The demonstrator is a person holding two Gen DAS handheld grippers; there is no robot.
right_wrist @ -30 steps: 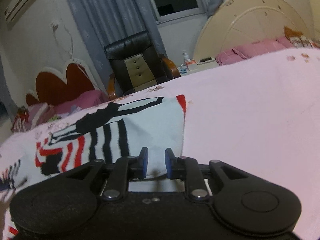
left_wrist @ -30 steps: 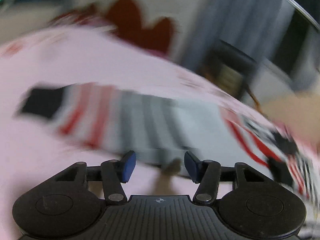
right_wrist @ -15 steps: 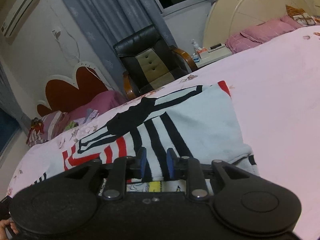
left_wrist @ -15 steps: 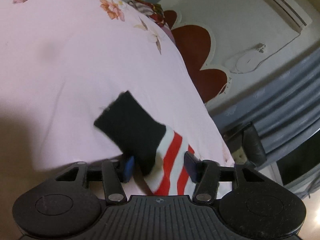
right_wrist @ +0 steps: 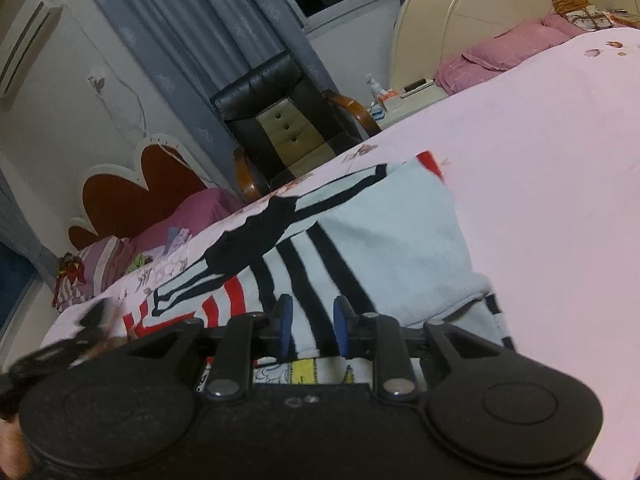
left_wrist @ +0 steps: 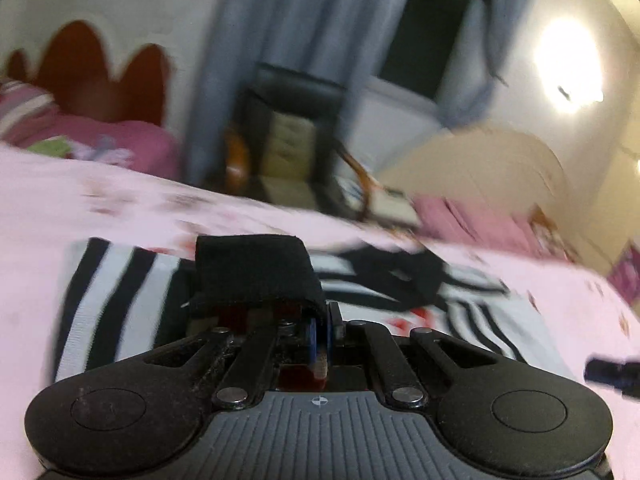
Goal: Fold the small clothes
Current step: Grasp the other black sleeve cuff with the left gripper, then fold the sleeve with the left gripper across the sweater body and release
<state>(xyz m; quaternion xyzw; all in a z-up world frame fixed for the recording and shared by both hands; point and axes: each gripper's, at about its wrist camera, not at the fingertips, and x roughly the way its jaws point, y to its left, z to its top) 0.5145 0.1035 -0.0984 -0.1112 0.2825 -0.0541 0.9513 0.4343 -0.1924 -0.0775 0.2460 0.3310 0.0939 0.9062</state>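
A small white garment with black and red stripes (right_wrist: 372, 248) lies on the pink bedsheet (right_wrist: 560, 184), partly folded over itself. My left gripper (left_wrist: 320, 332) is shut on the garment's black sleeve cuff (left_wrist: 252, 272), which drapes over the fingers above the striped body (left_wrist: 120, 300). My right gripper (right_wrist: 310, 324) is open with a narrow gap, low over the garment's near edge, holding nothing. The left wrist view is motion-blurred.
A black and tan armchair (right_wrist: 288, 120) stands beyond the bed's far edge, before grey curtains (right_wrist: 224, 32). A red heart-shaped headboard (right_wrist: 132, 196) and pink pillows (right_wrist: 508, 48) lie at the back. The other gripper shows blurred at the left (right_wrist: 68, 352).
My left gripper closed on the black cuff and swung it over toward the garment's body. My right gripper stayed over the near edge, its fingers opened slightly wider.
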